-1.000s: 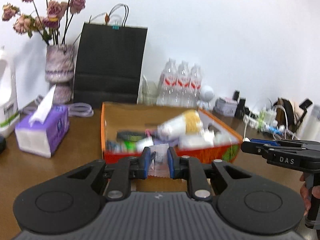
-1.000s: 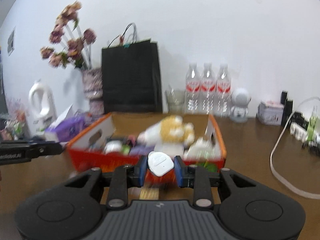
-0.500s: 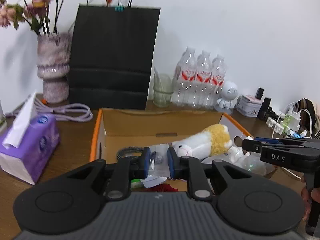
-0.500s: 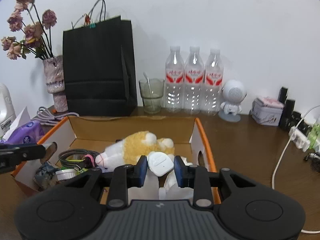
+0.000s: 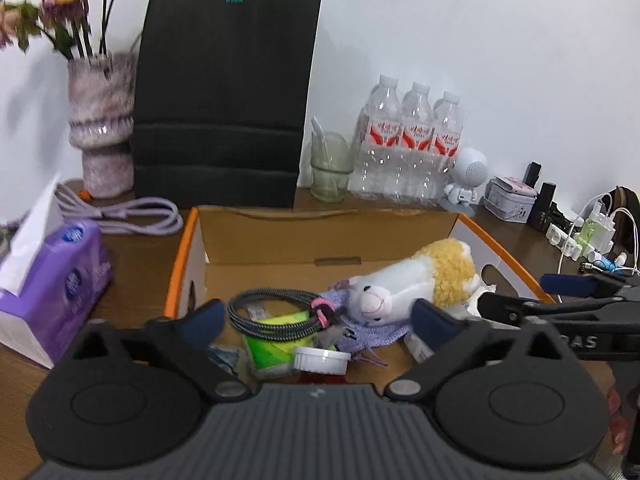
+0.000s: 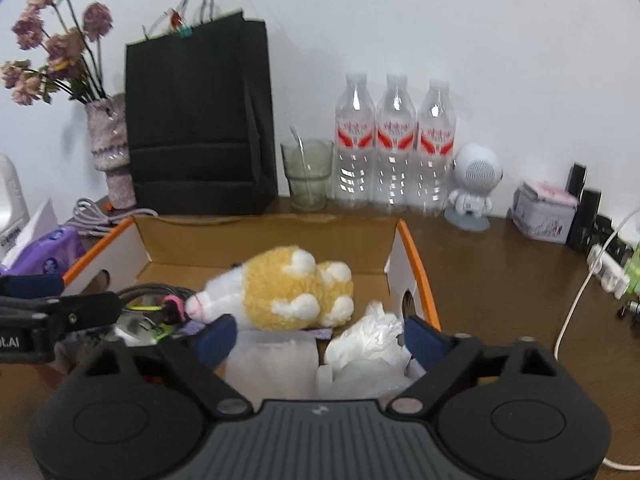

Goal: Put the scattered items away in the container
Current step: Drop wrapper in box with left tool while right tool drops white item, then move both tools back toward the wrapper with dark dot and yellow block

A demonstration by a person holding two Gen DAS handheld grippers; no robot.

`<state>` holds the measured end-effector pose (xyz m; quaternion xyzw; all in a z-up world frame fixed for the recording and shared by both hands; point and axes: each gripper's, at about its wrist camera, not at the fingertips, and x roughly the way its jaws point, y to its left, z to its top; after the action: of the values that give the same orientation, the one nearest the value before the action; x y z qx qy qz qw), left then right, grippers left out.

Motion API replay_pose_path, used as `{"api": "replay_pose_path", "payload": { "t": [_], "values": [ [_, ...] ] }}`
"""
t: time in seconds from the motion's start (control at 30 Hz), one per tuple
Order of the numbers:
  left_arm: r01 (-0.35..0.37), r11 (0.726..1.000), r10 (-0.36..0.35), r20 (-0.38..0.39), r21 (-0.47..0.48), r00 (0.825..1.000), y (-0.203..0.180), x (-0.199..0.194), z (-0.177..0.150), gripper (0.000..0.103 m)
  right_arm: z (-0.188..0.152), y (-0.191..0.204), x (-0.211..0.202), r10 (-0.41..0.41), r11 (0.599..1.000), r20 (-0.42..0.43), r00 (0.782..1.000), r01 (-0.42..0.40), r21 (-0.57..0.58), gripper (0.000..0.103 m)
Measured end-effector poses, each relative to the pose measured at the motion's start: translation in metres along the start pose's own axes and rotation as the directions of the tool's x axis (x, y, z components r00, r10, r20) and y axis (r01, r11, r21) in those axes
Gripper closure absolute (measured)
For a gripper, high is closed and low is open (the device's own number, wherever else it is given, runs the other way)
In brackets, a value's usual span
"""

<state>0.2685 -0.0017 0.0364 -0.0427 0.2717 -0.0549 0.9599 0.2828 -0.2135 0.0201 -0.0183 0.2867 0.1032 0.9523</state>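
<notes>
The cardboard box with the orange rim sits on the brown tabletop right in front of you, and it already holds most of the clutter: a plush toy lying on its side, a coiled braided cable, a green packet, a white lid, and on the right side a crumpled white bag. Things lie loose and overlapping, which fits items dropped in from above rather than arranged.

Your left claw hovers over the near edge of the box, tilted down into it, its jaws opening wide with nothing between the pads. Your right claw hangs over the box's right half the same way, jaws opening and nothing pinched. Both point into the box so that whatever they let go falls inside the walls, not on the rim.

Outside the box stand a purple tissue pack, a black paper bag, a vase of dried flowers, a glass and three water bottles; these look like fixtures, not scattered items.
</notes>
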Motion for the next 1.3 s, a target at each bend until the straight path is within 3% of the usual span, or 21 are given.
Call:
{"api": "replay_pose_path", "payload": {
  "t": [0.03,0.47,0.63,0.77,1.03,1.17,1.3],
  "values": [
    [0.002,1.0,-0.002,0.003,0.006,1.0,-0.001,-0.003,0.001,0.0,0.001,0.0,-0.005,0.002,1.0,0.006,1.0,-0.002,-0.001,0.0],
    [0.044,0.999,-0.045,0.054,0.014,0.998,-0.001,-0.063,-0.007,0.0,-0.015,0.009,-0.074,0.071,0.997,0.082,0.994,-0.07,-0.016,0.0],
    [0.065,0.998,-0.066,0.088,0.017,0.994,0.007,-0.097,-0.03,0.0,-0.043,0.017,-0.104,0.097,0.995,0.11,0.989,-0.094,-0.038,0.0],
    [0.076,0.997,-0.077,0.062,0.008,0.995,0.018,-0.107,-0.062,0.0,-0.075,0.024,-0.11,0.101,0.994,0.076,0.992,-0.098,-0.049,0.0],
    [0.009,1.0,-0.008,0.056,-0.005,0.998,0.029,-0.117,-0.122,0.0,-0.131,0.038,-0.108,0.062,0.997,0.055,0.997,-0.059,-0.054,0.0],
    [-0.003,1.0,0.005,0.061,-0.021,0.998,0.033,-0.119,-0.134,0.0,-0.14,0.043,-0.108,0.045,0.996,0.067,0.997,-0.04,-0.073,0.0],
    [-0.04,0.999,0.037,0.098,0.023,0.995,0.028,-0.123,-0.138,0.0,-0.141,0.043,-0.109,0.035,0.996,0.079,0.996,-0.028,-0.079,0.0]
  ]
}}
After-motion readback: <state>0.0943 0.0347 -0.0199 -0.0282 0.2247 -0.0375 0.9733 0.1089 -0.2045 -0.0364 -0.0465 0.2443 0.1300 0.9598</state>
